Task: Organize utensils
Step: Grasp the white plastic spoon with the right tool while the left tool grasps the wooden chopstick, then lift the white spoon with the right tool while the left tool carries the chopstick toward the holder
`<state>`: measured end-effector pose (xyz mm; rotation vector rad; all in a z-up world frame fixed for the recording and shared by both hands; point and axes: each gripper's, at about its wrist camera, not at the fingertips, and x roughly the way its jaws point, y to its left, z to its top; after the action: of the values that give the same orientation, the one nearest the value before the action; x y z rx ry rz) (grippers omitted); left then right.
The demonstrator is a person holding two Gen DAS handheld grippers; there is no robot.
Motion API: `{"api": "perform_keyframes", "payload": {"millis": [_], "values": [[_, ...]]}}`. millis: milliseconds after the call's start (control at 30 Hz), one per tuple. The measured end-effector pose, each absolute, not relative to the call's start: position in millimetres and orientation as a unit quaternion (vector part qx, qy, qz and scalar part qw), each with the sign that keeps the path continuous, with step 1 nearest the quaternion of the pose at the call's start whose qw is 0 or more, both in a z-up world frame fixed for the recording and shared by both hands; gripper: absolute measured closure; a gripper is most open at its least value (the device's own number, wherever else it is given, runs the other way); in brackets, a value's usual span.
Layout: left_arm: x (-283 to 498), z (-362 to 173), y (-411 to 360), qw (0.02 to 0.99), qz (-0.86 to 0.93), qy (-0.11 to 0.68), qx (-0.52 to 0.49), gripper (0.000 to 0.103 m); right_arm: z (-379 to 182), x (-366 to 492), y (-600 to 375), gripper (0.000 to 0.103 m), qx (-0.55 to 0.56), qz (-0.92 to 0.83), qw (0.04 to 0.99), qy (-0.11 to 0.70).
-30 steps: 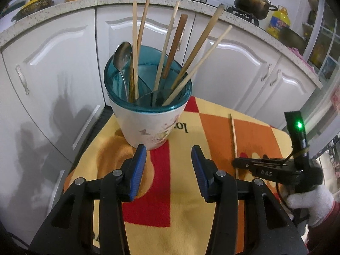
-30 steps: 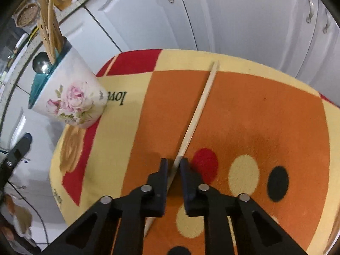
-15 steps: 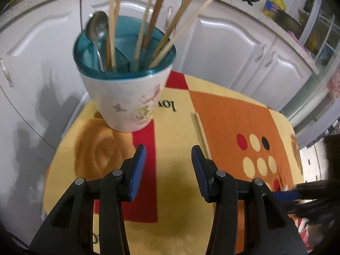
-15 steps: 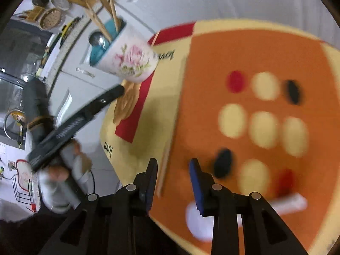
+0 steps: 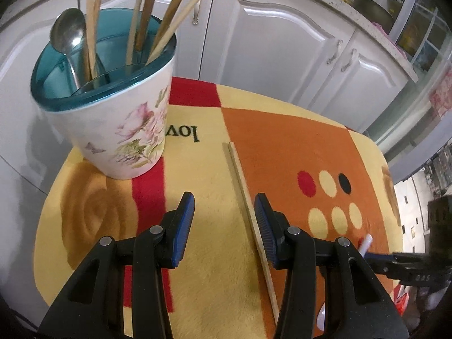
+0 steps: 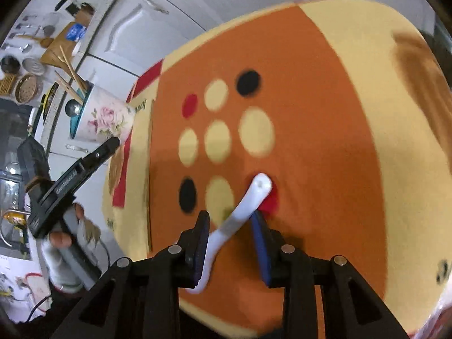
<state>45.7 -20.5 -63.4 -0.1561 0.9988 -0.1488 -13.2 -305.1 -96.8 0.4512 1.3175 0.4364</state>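
The left hand-held gripper (image 5: 223, 220) hung over the yellow part of the patterned mat (image 5: 214, 288) with its jaws spread wide and nothing pinched. A single wooden chopstick (image 5: 243, 195) lay flat on the mat, running from mid-frame down toward the lower right, its lower stretch just beside the right-hand blue pad (image 5: 264, 226); whether it touched that pad could not be told.

In the upper left of the left wrist view stood the floral utensil cup (image 5: 124, 130) with a teal inner liner, upright on the mat. It held a metal spoon (image 5: 67, 34) and several wooden chopsticks (image 5: 166, 25) leaning outward. White cabinet doors (image 5: 282, 45) filled the background behind it.

In the right wrist view, the right hand-held gripper (image 6: 230, 237) had its jaws partly spread, having just been opening, with a white ceramic spoon (image 6: 243, 209) lying on the orange field between them. The spoon's handle end pointed up at a red dot; its lower part passed close by the left-hand pad (image 6: 202, 240), not visibly squeezed. At the left edge a gloved hand (image 6: 65, 243) held the other gripper's handle, with the cup beyond it.
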Motion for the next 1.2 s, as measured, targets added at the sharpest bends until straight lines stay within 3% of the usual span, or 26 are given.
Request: {"api": "perform_keyframes", "payload": {"millis": [500,600,667,867,1200], "values": [[102,-93,-54,0.847,-0.080,0.517,-0.094,0.061,-92,28,-272,0.073,0.111,0.212,0.789,0.566],[104,-99,-55,0.849,-0.078,0.510,-0.110,0.076,-90,27,-260,0.082,0.065,0.220,0.795,0.562],[102,-100,-57,0.852,-0.071,0.511,-0.087,0.095,-91,26,-257,0.088,0.052,0.229,0.793,0.562],[91,-90,-43,0.844,-0.094,0.517,-0.109,0.098,-73,19,-254,0.092,0.038,0.257,0.792,0.552],[53,-33,-7,0.874,-0.092,0.454,-0.149,0.097,-20,15,-246,0.096,0.035,0.283,0.821,0.495]]}}
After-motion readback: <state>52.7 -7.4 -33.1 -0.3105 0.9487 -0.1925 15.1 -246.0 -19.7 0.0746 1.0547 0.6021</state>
